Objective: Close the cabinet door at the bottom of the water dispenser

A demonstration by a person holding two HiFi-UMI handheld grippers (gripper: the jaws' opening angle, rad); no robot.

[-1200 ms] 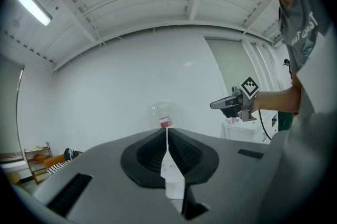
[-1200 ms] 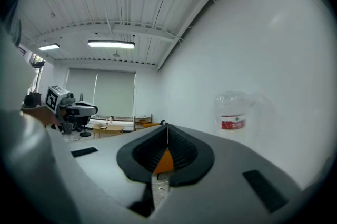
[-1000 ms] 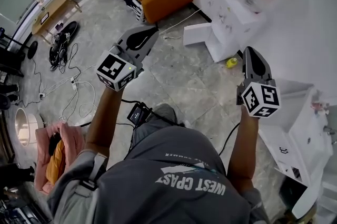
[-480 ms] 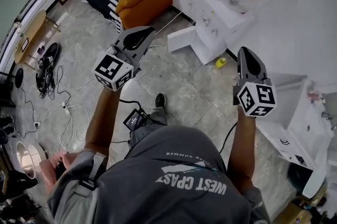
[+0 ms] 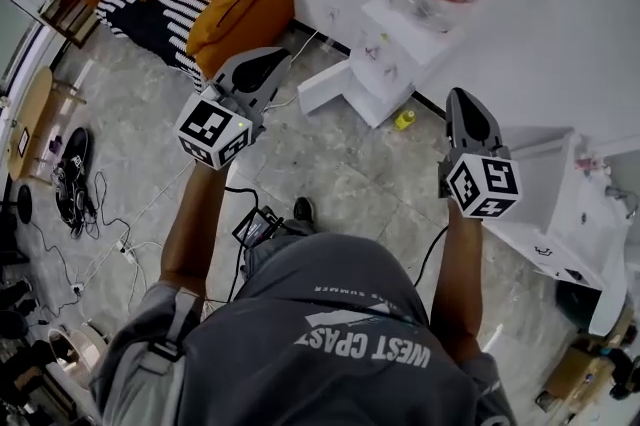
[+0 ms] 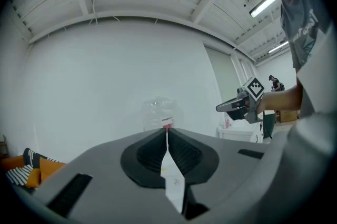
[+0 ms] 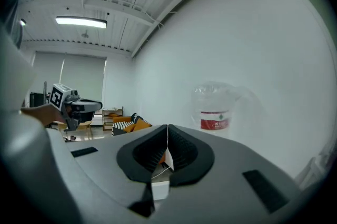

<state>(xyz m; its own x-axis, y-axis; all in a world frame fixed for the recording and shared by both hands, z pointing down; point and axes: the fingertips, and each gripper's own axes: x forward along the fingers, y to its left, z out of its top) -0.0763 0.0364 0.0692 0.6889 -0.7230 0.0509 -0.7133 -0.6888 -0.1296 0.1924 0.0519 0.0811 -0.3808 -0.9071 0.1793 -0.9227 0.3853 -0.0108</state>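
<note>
Head view: left gripper [image 5: 278, 58] and right gripper [image 5: 463, 95], both clenched empty, point toward the water dispenser [image 5: 398, 42], its cabinet door [image 5: 323, 86] open.

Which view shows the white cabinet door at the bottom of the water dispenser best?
The head view: the white cabinet door stands swung open beside the white water dispenser. Both gripper views show the clear water bottle on top, but the door is almost wholly hidden low in the frame.

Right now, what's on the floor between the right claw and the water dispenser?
In the head view, a small yellow thing lies on the floor between the right claw and the dispenser, near its foot. The rest is bare tile.
</note>
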